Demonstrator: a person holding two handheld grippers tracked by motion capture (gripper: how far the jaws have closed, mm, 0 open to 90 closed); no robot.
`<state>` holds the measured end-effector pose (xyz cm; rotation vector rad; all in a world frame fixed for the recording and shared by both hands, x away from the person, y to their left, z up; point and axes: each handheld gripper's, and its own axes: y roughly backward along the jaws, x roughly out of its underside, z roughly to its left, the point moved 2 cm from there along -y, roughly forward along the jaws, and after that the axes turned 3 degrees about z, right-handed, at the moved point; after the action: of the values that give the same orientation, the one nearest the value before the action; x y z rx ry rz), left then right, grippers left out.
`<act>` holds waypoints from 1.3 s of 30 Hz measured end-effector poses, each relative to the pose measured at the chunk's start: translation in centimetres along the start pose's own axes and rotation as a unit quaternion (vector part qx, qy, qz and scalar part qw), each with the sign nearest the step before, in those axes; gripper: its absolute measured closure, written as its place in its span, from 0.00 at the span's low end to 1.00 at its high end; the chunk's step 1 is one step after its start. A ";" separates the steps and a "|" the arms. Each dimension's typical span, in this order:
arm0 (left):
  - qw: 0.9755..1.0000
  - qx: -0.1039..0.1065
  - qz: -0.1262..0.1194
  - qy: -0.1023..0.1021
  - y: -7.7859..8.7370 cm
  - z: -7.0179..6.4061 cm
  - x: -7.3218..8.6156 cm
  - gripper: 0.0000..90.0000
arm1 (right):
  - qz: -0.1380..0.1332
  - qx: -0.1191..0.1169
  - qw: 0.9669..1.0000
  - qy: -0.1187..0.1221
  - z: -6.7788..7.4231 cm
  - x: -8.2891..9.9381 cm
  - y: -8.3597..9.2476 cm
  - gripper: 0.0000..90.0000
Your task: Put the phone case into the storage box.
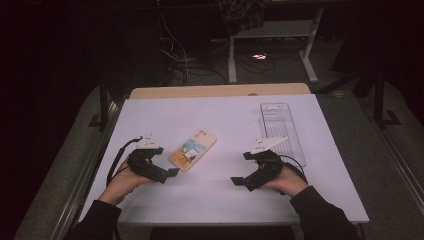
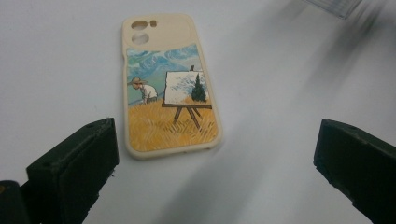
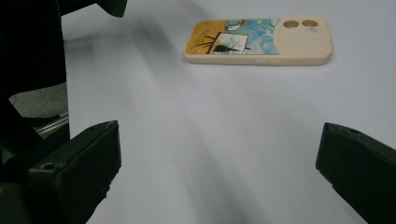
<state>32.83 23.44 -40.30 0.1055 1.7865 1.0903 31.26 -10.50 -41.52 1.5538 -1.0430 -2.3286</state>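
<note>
A cream phone case (image 1: 193,149) with a painted field scene lies back up on the white table (image 1: 210,200), left of centre. My left gripper (image 1: 167,169) rests near the case's near end, open and empty. In the left gripper view the case (image 2: 170,88) lies just ahead, between and beyond the wide-apart jaws of the gripper (image 2: 218,156). My right gripper (image 1: 241,169) is to the right of the case, also open and empty. From the right gripper view the case (image 3: 259,41) lies sideways farther off, ahead of the gripper (image 3: 219,144).
A clear plastic package (image 1: 281,131) lies flat at the table's right rear, its corner visible in the left gripper view (image 2: 334,5). A wooden board (image 1: 220,90) runs along the far edge. Beyond it are desk legs and cables on a dark floor.
</note>
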 end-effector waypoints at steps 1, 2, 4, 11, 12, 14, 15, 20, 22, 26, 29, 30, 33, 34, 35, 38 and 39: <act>1.000 -0.004 0.005 -0.009 0.1 0.2 -0.2 0.00 | 0.000 0.000 1.000 0.000 0.0 0.0 0.0 0.00; 1.000 -0.005 0.003 -0.007 0.1 0.3 -0.3 0.00 | 0.000 0.000 1.000 0.000 0.0 0.0 0.0 0.00; 1.000 -0.007 0.001 -0.008 0.0 0.4 -0.6 0.00 | 0.000 0.000 1.000 -0.001 0.0 0.0 0.0 0.00; 1.000 -0.003 -0.004 0.002 -0.3 0.5 -1.3 0.00 | -0.001 0.000 1.000 -0.005 -0.1 -0.1 0.0 0.00; 1.000 -0.004 0.000 -0.003 -0.3 0.6 -1.4 0.00 | -0.001 0.001 1.000 -0.006 -0.1 -0.1 0.0 0.00; 1.000 -0.004 0.000 0.000 -0.3 0.7 -1.5 0.00 | -0.001 0.001 1.000 -0.006 -0.1 -0.1 0.1 0.00; 1.000 -0.003 0.005 -0.003 -0.3 0.8 -1.6 0.00 | -0.001 -0.001 1.000 -0.007 -0.1 -0.1 0.0 0.00; 1.000 0.001 0.004 0.015 -0.7 1.0 -1.9 0.00 | 0.002 -0.003 1.000 -0.007 -0.1 -0.1 0.1 0.00; 1.000 0.002 0.010 0.015 -0.6 1.1 -2.1 0.00 | 0.001 -0.002 1.000 -0.006 -0.2 -0.1 0.1 0.00; 1.000 0.000 0.002 0.021 -0.7 1.2 -2.5 0.00 | 0.000 -0.002 1.000 -0.007 -0.1 -0.1 0.0 0.00; 1.000 -0.004 0.004 0.018 -0.7 1.4 -2.8 0.00 | -0.001 -0.005 1.000 -0.008 -0.1 -0.1 0.1 0.00; 1.000 -0.003 -0.004 0.021 -0.8 1.4 -3.0 0.00 | -0.001 -0.006 1.000 -0.009 -0.1 -0.1 0.1 0.00; 1.000 -0.003 -0.003 0.023 -0.8 1.4 -3.4 0.00 | 0.000 -0.004 1.000 -0.006 -0.1 -0.1 0.1 0.00; 1.000 -0.005 -0.002 0.014 -0.8 1.6 -3.6 0.00 | 0.000 -0.003 1.000 -0.006 -0.1 -0.1 0.0 0.00; 1.000 -0.005 -0.003 0.021 -0.8 1.6 -3.8 0.00 | 0.000 -0.003 1.000 -0.006 -0.1 -0.1 0.0 0.00; 1.000 -0.008 -0.009 0.022 -0.9 1.7 -4.2 0.00 | 0.000 -0.003 1.000 -0.008 -0.2 -0.1 0.0 0.00; 1.000 -0.008 -0.006 0.016 -0.9 1.8 -4.3 0.00 | 0.000 -0.003 1.000 -0.007 -0.2 -0.1 0.0 0.00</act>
<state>36.76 21.83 -38.13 0.0670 1.8051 1.1024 31.43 -10.55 -41.46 1.5369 -1.0395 -2.3442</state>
